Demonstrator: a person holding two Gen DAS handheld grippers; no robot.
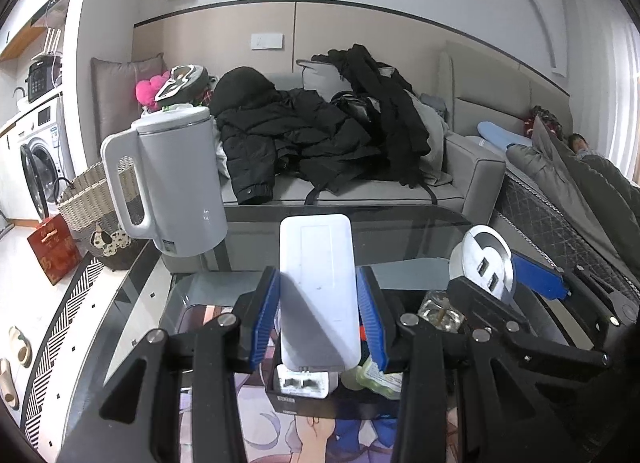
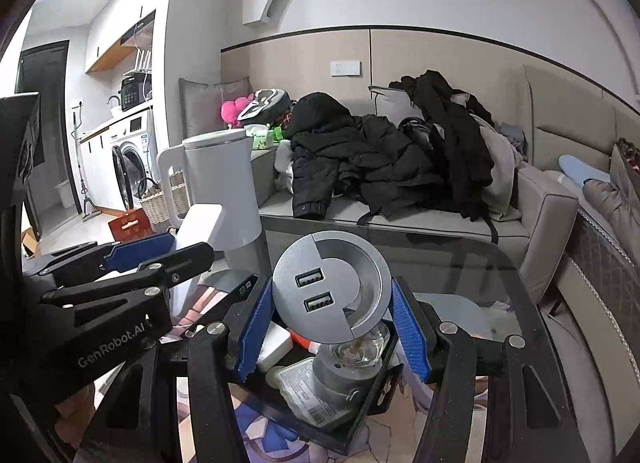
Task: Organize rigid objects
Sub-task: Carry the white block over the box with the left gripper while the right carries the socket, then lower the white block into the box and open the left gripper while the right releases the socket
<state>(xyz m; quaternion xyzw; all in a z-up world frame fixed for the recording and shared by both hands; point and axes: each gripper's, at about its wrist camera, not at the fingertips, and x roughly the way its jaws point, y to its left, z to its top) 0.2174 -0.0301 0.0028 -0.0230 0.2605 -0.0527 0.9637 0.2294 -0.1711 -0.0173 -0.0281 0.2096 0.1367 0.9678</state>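
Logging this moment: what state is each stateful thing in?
Left claw: shut on white rectangular power bank.
Right claw: shut on round silver USB socket.
White electric kettle: lid on.
White washing machine: door open.

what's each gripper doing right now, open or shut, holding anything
Left gripper: shut on the flat white rectangular plastic device.
Right gripper: shut on the round silver disc with two USB ports.
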